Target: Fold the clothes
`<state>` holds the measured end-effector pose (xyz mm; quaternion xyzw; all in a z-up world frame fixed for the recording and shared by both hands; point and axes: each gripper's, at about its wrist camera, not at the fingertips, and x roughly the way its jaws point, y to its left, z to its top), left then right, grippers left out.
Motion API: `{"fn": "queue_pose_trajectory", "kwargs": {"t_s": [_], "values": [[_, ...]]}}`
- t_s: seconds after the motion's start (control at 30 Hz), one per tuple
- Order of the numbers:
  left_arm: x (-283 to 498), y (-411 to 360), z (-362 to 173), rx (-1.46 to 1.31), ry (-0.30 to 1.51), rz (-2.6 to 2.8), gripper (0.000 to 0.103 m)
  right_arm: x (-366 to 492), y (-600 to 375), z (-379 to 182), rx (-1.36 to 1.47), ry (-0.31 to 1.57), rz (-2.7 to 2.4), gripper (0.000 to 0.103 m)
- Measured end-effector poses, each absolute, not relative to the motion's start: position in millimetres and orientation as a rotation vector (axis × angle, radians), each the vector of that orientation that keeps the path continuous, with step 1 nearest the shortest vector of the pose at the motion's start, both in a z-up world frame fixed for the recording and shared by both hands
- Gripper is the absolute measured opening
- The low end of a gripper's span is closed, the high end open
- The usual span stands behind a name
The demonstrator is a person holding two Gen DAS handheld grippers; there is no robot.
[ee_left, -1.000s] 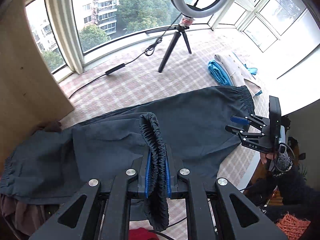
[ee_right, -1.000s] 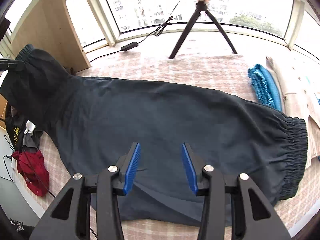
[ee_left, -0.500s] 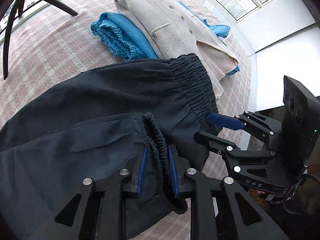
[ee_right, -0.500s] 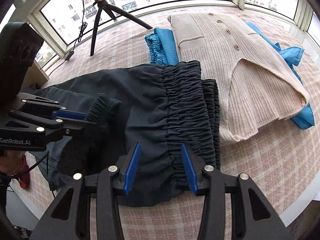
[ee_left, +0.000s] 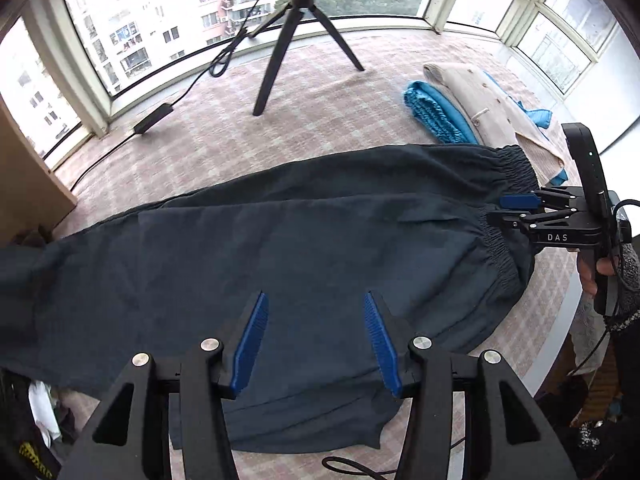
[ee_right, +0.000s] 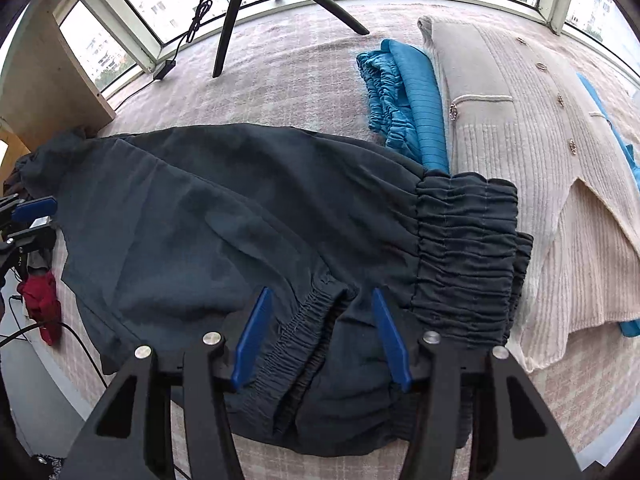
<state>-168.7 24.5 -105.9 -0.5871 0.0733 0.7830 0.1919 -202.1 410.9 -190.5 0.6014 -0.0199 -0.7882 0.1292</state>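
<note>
Dark navy trousers (ee_left: 280, 248) lie folded lengthwise across the checked table, waistband (ee_right: 464, 248) at the right. A leg cuff (ee_right: 304, 332) lies folded over near the waistband. My left gripper (ee_left: 314, 340) is open and empty above the middle of the trousers. My right gripper (ee_right: 320, 336) is open, its blue pads either side of the cuff; it also shows in the left wrist view (ee_left: 516, 208) at the waistband end. The left gripper shows at the left edge of the right wrist view (ee_right: 28, 220).
A folded blue garment (ee_right: 404, 96) and a beige knit cardigan (ee_right: 520, 128) lie just beyond the waistband. A ring-light tripod (ee_left: 296, 40) and its cable stand at the back by the windows. A wooden cabinet (ee_left: 24, 184) is at the left. Red cloth (ee_right: 40, 308) hangs below the table edge.
My left gripper has let go of the cuff it held, opened, and drawn back over the trousers' middle. The cuff now lies near the waistband, between my right gripper's open pads.
</note>
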Motion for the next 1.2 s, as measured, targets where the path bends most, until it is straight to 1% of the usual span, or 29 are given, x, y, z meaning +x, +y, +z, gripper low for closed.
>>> {"fn": "queue_pose_trajectory", "kwargs": {"t_s": [0.07,0.13,0.17,0.2,0.23,0.27,0.3,0.33,0.43,0.5,0.57,0.63,0.67,0.7,0.73,0.77,0.83,0.9,0.93,1.03,1.13,1.2], "values": [[-159.1,-30.8,-116.0,-1.732,0.074,2.243,0.048,-210.5,404.8,-205.0,1.797,-0.01,-2.253,0.052],[-143.8,-69.1,-126.4,-1.794,-0.037,2.283,0.048,-213.9,400.6,-214.8,1.83,0.032,-2.232,0.052],[-136.8,-81.4,-130.9,-1.815,-0.073,2.295,0.048,-212.5,398.3,-213.2,1.812,0.047,-2.235,0.049],[-129.8,-93.7,-135.4,-1.836,-0.11,2.307,0.048,-211.1,396.0,-211.5,1.793,0.062,-2.237,0.042],[-122.7,-106.1,-139.9,-1.857,-0.148,2.319,0.048,-209.7,393.7,-209.9,1.774,0.077,-2.239,0.025],[-117.3,-114.1,-142.7,-1.867,-0.169,2.327,0.048,-207.5,392.6,-204.4,1.755,0.093,-2.249,0.015],[-112.7,-119.7,-144.6,-1.869,-0.182,2.334,0.048,-205.3,391.5,-198.8,1.737,0.109,-2.26,0.012],[-109.7,-124.2,-145.4,-1.869,-0.19,2.34,0.048,-203.9,391.6,-192.0,1.713,0.092,-2.26,0.012],[-109.0,-137.2,-141.2,-1.859,-0.198,2.369,0.048,-202.7,391.3,-171.7,1.645,0.128,-2.313,0.011],[-112.5,-153.2,-132.7,-1.849,-0.19,2.399,0.048,-204.5,389.4,-161.6,1.597,0.224,-2.393,0.011],[-118.8,-173.7,-121.0,-1.837,-0.145,2.442,0.048,-210.4,388.6,-162.2,1.602,0.275,-2.455,0.011],[-127.9,-199.8,-105.7,-1.823,-0.109,2.494,0.048,-207.6,385.2,-159.3,1.636,0.258,-2.456,0.013],[-135.6,-218.7,-94.2,-1.816,-0.101,2.53,0.048,-206.2,383.5,-157.8,1.652,0.25,-2.456,0.019],[-143.2,-237.7,-82.6,-1.808,-0.093,2.566,0.048,-204.8,381.8,-156.3,1.669,0.241,-2.456,0.023],[-150.9,-256.7,-71.1,-1.8,-0.085,2.603,0.049,-203.4,380.1,-154.9,1.686,0.232,-2.455,0.03],[-160.3,-277.2,-59.1,-1.79,-0.101,2.63,0.053,-202.0,378.4,-153.4,1.703,0.224,-2.455,0.038],[-182.5,-318.1,-36.4,-1.77,-0.16,2.662,0.061,-197.5,369.3,-142.7,1.701,0.213,-2.47,0.044],[-209.2,-350.1,-24.3,-1.776,-0.173,2.678,0.068,-191.3,354.2,-124.0,1.661,0.21,-2.502,0.047],[-222.3,-361.3,-25.5,-1.799,-0.167,2.68,0.07,-190.5,343.4,-115.5,1.642,0.205,-2.51,0.049],[-258.6,-388.0,-39.0,-1.873,-0.167,2.66,0.07,-185.9,307.2,-100.5,1.585,0.177,-2.514,0.051],[-281.9,-399.5,-59.5,-1.914,-0.22,2.617,0.07,-190.8,272.7,-97.0,1.558,0.216,-2.514,0.051],[-290.1,-402.4,-69.8,-1.938,-0.215,2.609,0.07,-192.8,255.8,-99.0,1.56,0.252,-2.507,0.051]]}}
